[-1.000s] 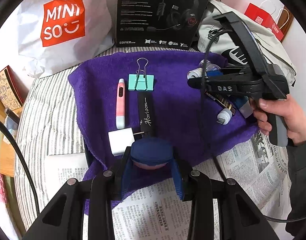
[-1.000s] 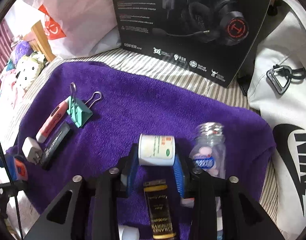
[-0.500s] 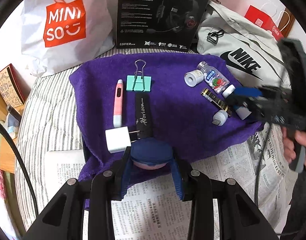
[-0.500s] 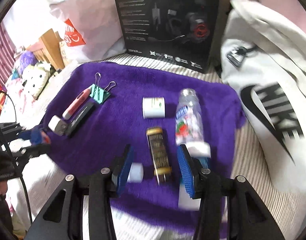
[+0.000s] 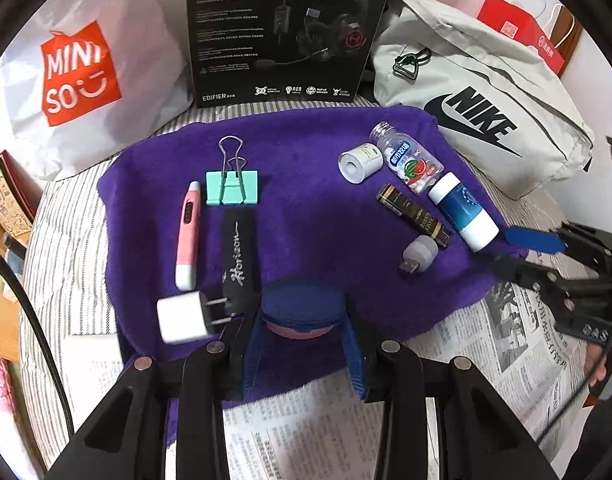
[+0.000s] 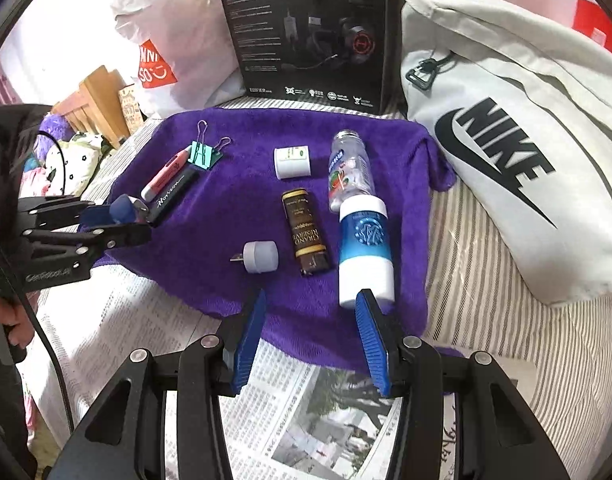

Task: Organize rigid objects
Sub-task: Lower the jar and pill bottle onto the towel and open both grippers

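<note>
The left gripper [image 5: 302, 328] has its jaws clamped on a round blue thing w/ a pink bottom [image 5: 302, 308], at 6 o'clock on the purple towel [image 5: 313, 200]. The right gripper [image 6: 309, 336] has its jaws wide apart and empty, at the towel's near edge.

What could go wrong: the blue thing is right by the white plug [image 5: 184, 316] and the black Horizon bar [image 5: 238, 252]. Put down badly, it could bump them out of line. The blue-and-white bottle [image 6: 365, 256] lies on its side by the right jaw and could roll if poked.

Words I can read: MINISO on the bag [image 5: 78, 72] at 10 o'clock, EDIFIER on the headset box [image 5: 286, 32] at 12, NIKE on the grey bag [image 5: 481, 120] at 2.
</note>
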`<state>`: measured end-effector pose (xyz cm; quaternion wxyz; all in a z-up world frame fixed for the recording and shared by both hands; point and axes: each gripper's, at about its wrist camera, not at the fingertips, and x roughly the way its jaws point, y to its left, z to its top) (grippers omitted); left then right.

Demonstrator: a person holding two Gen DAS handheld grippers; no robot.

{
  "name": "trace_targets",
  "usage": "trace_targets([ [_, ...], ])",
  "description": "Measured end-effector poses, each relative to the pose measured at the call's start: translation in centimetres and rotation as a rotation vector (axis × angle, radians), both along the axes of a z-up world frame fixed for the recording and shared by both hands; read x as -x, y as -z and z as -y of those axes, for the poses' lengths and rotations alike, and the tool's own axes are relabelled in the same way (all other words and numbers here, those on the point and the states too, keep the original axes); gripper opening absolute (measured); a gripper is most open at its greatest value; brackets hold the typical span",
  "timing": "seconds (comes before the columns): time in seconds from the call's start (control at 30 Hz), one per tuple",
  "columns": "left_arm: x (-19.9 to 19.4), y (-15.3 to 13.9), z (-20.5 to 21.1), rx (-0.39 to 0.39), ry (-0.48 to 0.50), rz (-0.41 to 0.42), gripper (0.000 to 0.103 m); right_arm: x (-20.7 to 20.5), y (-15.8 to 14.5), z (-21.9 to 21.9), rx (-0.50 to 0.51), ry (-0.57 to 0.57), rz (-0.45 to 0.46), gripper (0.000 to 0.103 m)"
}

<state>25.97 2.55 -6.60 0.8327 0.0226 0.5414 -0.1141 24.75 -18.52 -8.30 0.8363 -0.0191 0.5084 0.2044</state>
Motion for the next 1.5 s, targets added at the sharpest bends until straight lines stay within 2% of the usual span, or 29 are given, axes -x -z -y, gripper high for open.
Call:
trace_targets([
  [0.33, -2.6, 2.0, 1.1, -0.022, 0.003, -0.025, 0.034, 1.7, 0.4, 0.8, -0.073, 0.044, -0.03, 0.047],
  [0.47, -3.5, 2.9, 2.2, -0.114, 0.027, -0.02, 0.034, 1.9, 0.7, 0.7, -0.069, 0.034, -0.037, 0.047],
  [0.57, -3.8, 3.2, 2.4, -0.129, 0.034, -0.017, 0.034, 1.6, 0.8, 0.8, -0.045, 0.037, -0.041, 0.047],
  [0.83, -3.8, 3.7, 2.5, -0.134, 0.037, -0.009, 0.036, 2.2, 1.0, 1.4, -0.087, 0.06, -0.061, 0.047],
  [0.93, -3.5, 3.8, 2.5, -0.135, 0.033, -0.009, 0.042, 2.7, 1.2, 1.6, -0.091, 0.072, -0.077, 0.047],
  [0.97, -3.3, 3.8, 2.5, -0.13, 0.033, -0.015, 0.048, 2.7, 1.3, 1.7, -0.094, 0.077, -0.081, 0.048],
  [1.0, -3.0, 3.9, 2.6, -0.12, 0.039, -0.027, 0.058, 3.0, 1.3, 1.9, -0.096, 0.082, -0.086, 0.049],
  [1.07, -2.2, 4.1, 3.1, -0.115, 0.059, -0.038, 0.068, 3.2, 1.4, 2.0, -0.088, 0.088, -0.091, 0.059],
  [1.27, -0.3, 2.9, 3.2, -0.13, 0.008, -0.014, 0.074, 4.1, 1.0, 2.5, -0.07, 0.111, -0.098, 0.067],
  [1.37, 1.1, 1.3, 2.8, -0.137, -0.013, 0.013, 0.082, 4.8, 0.5, 2.7, -0.057, 0.123, -0.094, 0.073],
  [1.43, 2.1, 0.3, 2.6, -0.12, -0.01, 0.024, 0.091, 5.3, 0.0, 2.8, -0.067, 0.13, -0.094, 0.077],
  [1.5, 3.7, -1.1, 2.5, -0.079, -0.01, 0.036, 0.093, 5.8, -0.5, 2.8, -0.077, 0.14, -0.092, 0.081],
])
